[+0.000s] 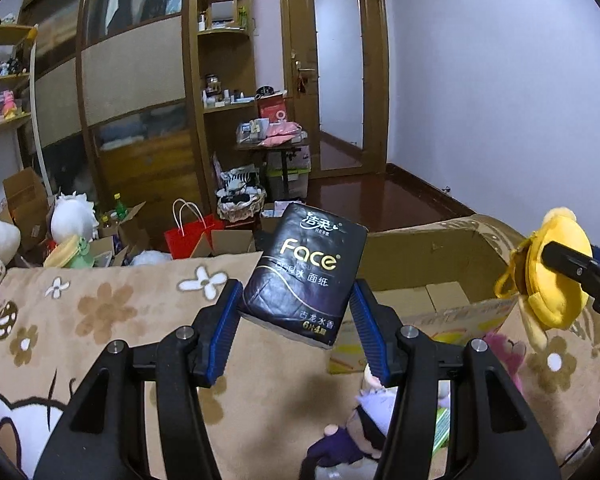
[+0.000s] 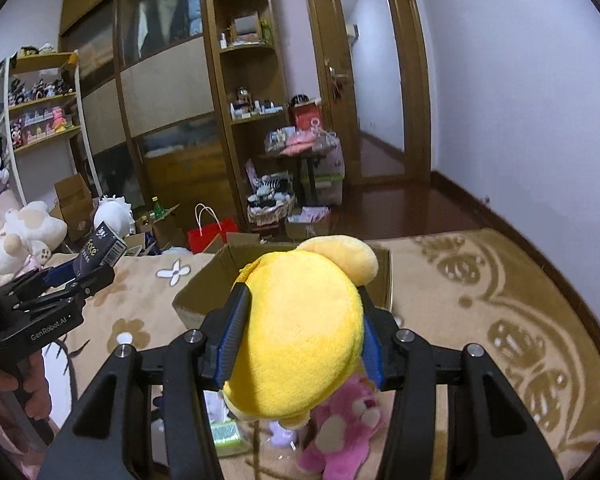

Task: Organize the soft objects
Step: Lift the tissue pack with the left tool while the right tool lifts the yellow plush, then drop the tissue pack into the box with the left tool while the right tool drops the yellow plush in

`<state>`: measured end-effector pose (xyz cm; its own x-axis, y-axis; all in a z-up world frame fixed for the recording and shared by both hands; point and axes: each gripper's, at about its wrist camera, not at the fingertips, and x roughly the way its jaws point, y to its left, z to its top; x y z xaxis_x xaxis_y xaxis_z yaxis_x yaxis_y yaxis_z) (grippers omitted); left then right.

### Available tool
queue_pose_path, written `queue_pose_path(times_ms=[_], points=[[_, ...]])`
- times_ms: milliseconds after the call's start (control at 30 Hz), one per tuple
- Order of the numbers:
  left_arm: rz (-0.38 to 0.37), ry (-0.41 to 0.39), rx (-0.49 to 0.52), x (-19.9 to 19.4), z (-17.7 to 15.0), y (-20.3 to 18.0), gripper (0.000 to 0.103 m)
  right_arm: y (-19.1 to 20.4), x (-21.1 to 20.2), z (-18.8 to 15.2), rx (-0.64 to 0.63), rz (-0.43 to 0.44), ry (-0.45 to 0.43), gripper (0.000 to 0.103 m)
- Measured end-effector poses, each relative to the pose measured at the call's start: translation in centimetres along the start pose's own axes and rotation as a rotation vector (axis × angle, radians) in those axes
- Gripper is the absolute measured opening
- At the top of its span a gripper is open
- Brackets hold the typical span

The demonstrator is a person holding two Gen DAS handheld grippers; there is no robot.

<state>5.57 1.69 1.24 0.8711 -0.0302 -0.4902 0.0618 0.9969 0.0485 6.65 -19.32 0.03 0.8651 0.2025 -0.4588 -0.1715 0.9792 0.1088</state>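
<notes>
Gripping one black tissue pack (image 1: 306, 276) in the left gripper (image 1: 296, 312), lifted above the floral blanket (image 1: 112, 320). Clamping one yellow plush (image 2: 300, 336) in the right gripper (image 2: 300, 344), over one open cardboard box (image 2: 204, 284). Lying below: one pink plush (image 2: 348, 428), one purple doll (image 1: 352, 436). Showing bare blanket rightward.

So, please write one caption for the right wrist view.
Right tongs grip a yellow plush toy above an open cardboard box; a pink plush bear lies below.
</notes>
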Motion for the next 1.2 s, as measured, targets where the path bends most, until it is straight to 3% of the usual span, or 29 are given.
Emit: queue_pose_path(times_ms=[167, 533, 1200], points=[[-0.012, -0.037, 0.011, 0.0, 1.7, -1.1, 0.054, 0.6, 0.0, 1.4, -0.045, -0.024, -0.042, 0.054], [-0.039, -0.057, 0.048, 2.2, 4.3, -3.9, 0.054, 0.0, 2.5, 2.9, -0.089, -0.053, -0.043, 0.054], [-0.059, 0.032, 0.054, 8.9, 2.4, -4.9, 0.054, -2.8, 9.0, 2.1, -0.026, -0.072, 0.035, 0.054]])
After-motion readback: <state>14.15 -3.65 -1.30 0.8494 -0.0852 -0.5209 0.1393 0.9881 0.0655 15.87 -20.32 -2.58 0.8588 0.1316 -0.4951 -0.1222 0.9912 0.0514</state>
